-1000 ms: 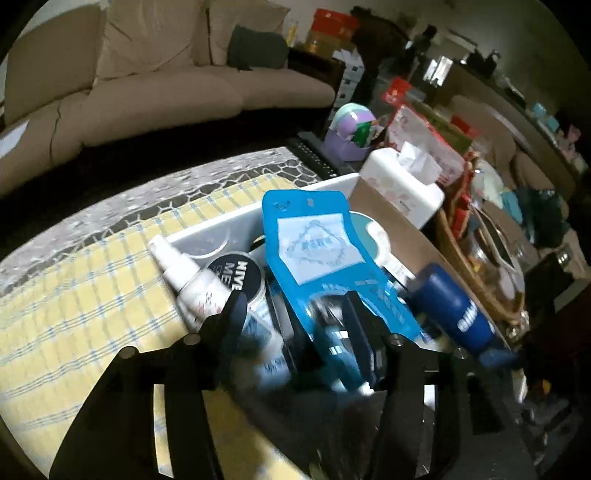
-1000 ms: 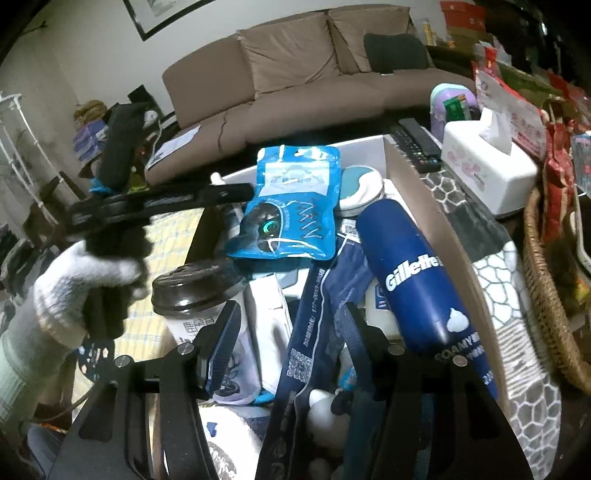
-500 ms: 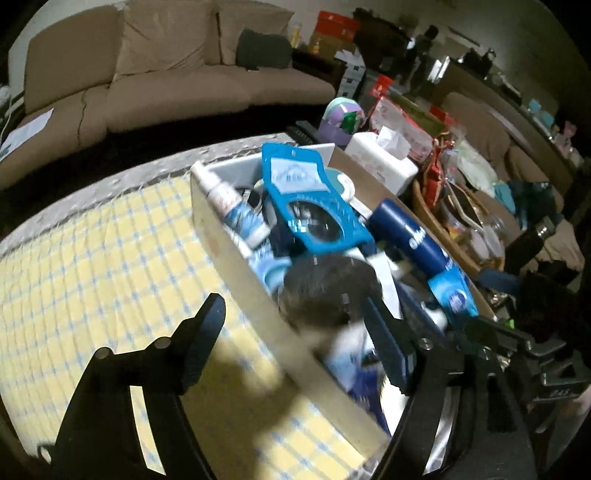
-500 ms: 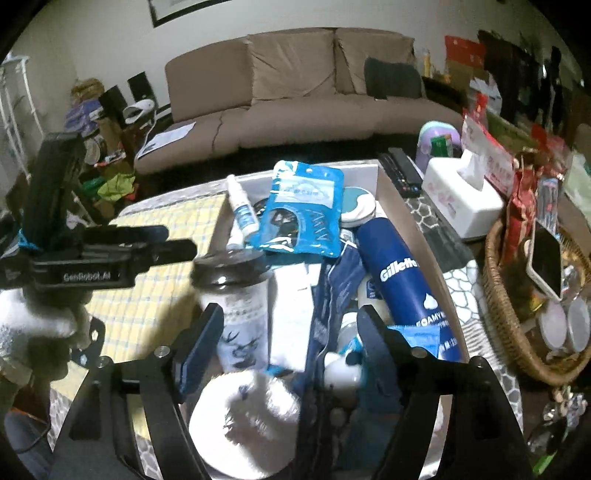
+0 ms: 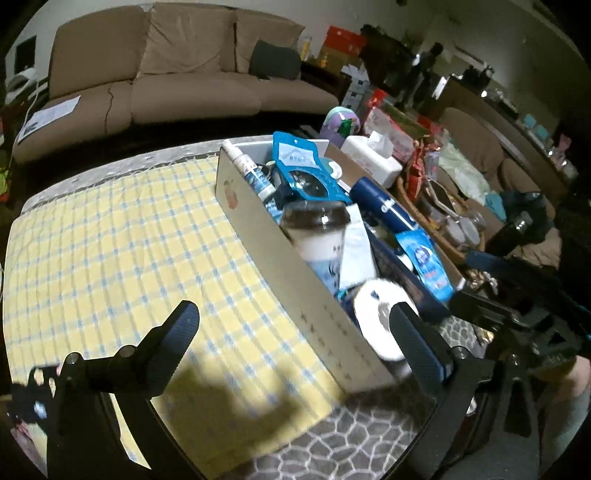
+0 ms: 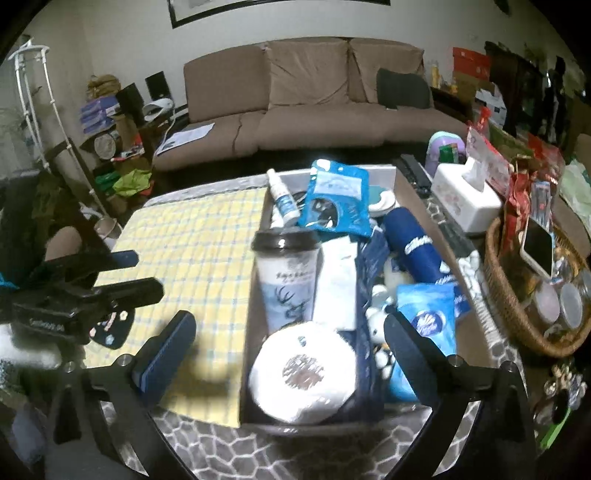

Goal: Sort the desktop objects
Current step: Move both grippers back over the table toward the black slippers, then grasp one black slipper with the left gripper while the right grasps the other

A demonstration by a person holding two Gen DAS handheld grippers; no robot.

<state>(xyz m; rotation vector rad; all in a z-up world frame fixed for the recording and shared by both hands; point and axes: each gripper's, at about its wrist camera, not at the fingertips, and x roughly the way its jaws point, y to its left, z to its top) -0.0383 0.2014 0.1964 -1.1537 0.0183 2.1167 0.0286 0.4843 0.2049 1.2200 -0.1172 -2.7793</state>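
Hovering spread and empty, right gripper [image 6: 288, 328] nearer box [image 6: 255, 295]; roll [image 6: 303, 373] directly ahead; left gripper [image 5: 295, 321] likewise spread.

Cardboard box [image 6: 255, 295] crammed with cup [image 6: 286, 280], paper roll [image 6: 303, 373], blue pouches [image 6: 338, 201].

Living room, dimly lit: a tan sectional sofa [image 6: 325, 96] along a pale wall [image 6: 122, 44], a framed picture [image 6: 258, 7] above, cluttered shelves [image 6: 110, 125] at left.

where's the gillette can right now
The Gillette can lies in the cardboard box, toward its right side, just behind the small blue pouch and right of the white tube.
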